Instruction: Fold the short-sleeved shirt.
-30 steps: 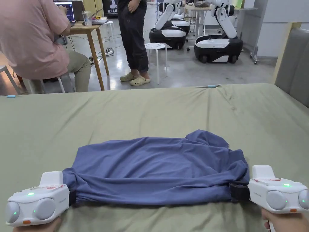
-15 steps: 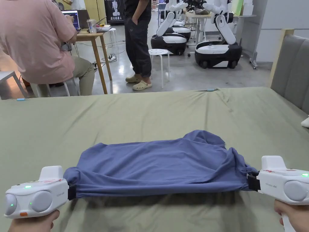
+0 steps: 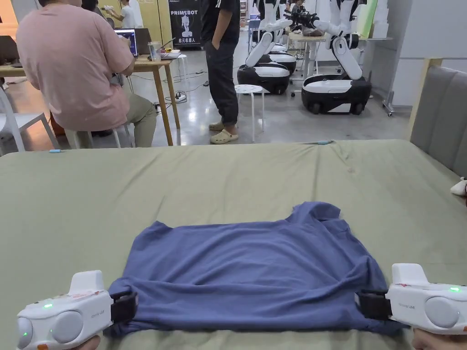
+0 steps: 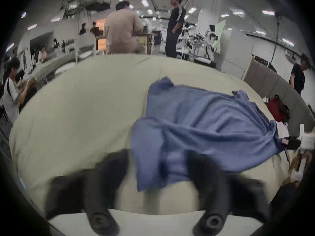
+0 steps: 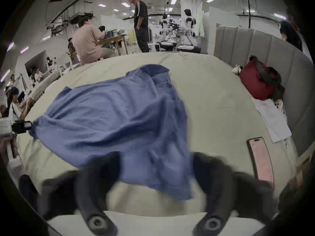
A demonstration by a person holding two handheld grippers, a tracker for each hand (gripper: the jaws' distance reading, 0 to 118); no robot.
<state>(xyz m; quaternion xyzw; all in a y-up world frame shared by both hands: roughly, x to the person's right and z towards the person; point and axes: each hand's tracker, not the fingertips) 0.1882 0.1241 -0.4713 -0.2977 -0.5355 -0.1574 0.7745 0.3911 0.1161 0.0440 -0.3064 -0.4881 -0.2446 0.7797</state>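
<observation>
The fingers [image 4: 112, 168] of the left gripper [image 3: 123, 306] stand wide apart. The near left corner of the blue shirt [image 3: 255, 273] lies loose in the gap between them, and neither finger presses on it. The right gripper [image 3: 371, 304] is spread just as wide, its fingers [image 5: 100, 170] on either side of the near right corner, with nothing gripped. In both gripper views the fingers are blurred, so their tips and where exactly they meet the cloth are hard to make out. In the head view the gripper bodies are cut off by the lower edge, and only slivers of the hands holding them show.

The shirt is spread flat on the green bed [image 3: 228, 182], reaching from one pair of fingers to the other and away from them. Its near hem runs almost straight between the fingers. The far edge is uneven, with a sleeve bunched and turned over at the far right corner. Soft wrinkles fan out from both near corners.

Beyond the shirt, and outward of the left fingers, the sheet is bare. Outward of the right fingers lie a phone [image 5: 260, 158] and some papers [image 5: 272, 118]. Farther off, a red bag [image 5: 257, 84] leans against the grey headboard [image 3: 442, 114]. Past the bed's far edge a seated person [image 3: 73, 68] and a standing person [image 3: 223, 68] are well apart from the shirt.
</observation>
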